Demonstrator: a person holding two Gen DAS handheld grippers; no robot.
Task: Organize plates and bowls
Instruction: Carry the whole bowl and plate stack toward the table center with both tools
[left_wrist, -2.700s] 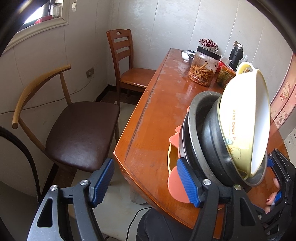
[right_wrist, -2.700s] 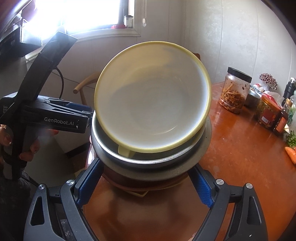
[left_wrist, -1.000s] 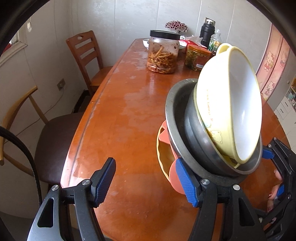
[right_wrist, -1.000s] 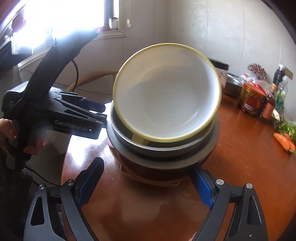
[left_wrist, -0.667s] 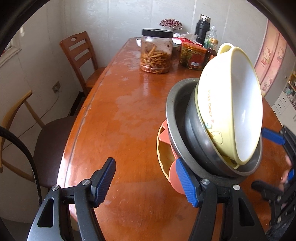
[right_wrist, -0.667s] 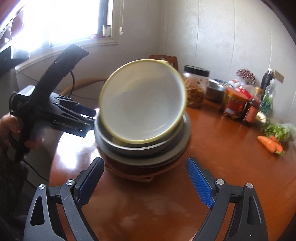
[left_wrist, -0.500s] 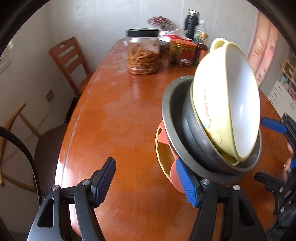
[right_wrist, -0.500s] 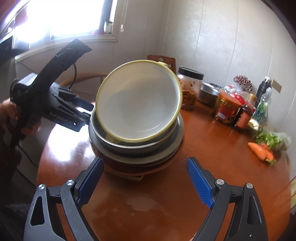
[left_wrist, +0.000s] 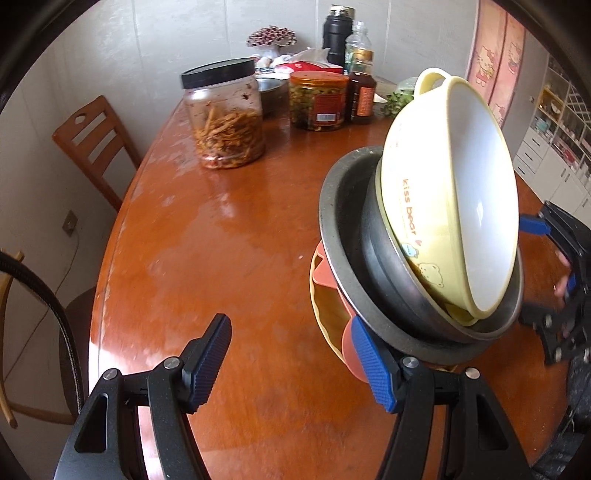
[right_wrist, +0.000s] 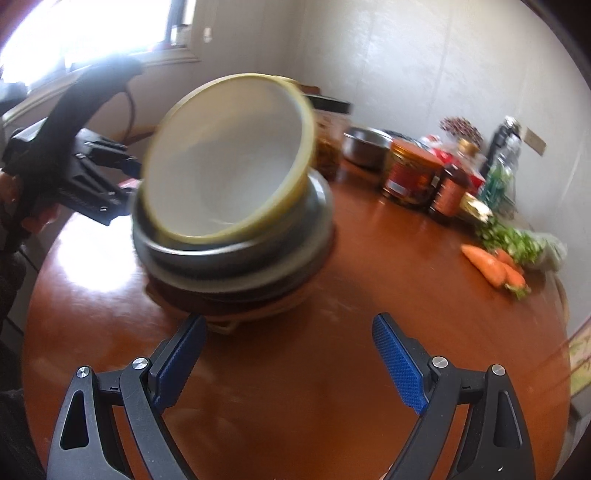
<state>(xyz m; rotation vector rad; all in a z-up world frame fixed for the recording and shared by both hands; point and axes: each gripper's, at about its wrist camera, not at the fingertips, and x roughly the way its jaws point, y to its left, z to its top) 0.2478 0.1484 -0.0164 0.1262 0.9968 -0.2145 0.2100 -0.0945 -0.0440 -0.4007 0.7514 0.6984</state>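
A stack of dishes stands on the wooden table (left_wrist: 221, 240). A yellow bowl (left_wrist: 461, 206) (right_wrist: 229, 166) lies tilted on top of grey metal bowls (left_wrist: 347, 229) (right_wrist: 236, 258), with an orange plate (left_wrist: 325, 277) and a yellow plate (left_wrist: 321, 314) underneath. My left gripper (left_wrist: 290, 365) is open with only table between its fingers; its right finger touches the stack's left underside. In the right wrist view this gripper (right_wrist: 85, 162) sits behind the stack. My right gripper (right_wrist: 288, 354) is open and empty, just short of the stack, which lies beyond its left finger.
A clear jar of fried sticks (left_wrist: 225, 118), a red-lidded jar (left_wrist: 317, 99), sauce bottles and a black flask (left_wrist: 336, 33) crowd the table's far end. Carrots and greens (right_wrist: 491, 266) lie at the right. A metal bowl (right_wrist: 365, 147) sits by the jars. A wooden chair (left_wrist: 96, 147) stands at the left.
My right gripper has drawn back from the stack, which stood between its fingers and now sits ahead, left. Both views have swung further over the table. The jaws kept their width.
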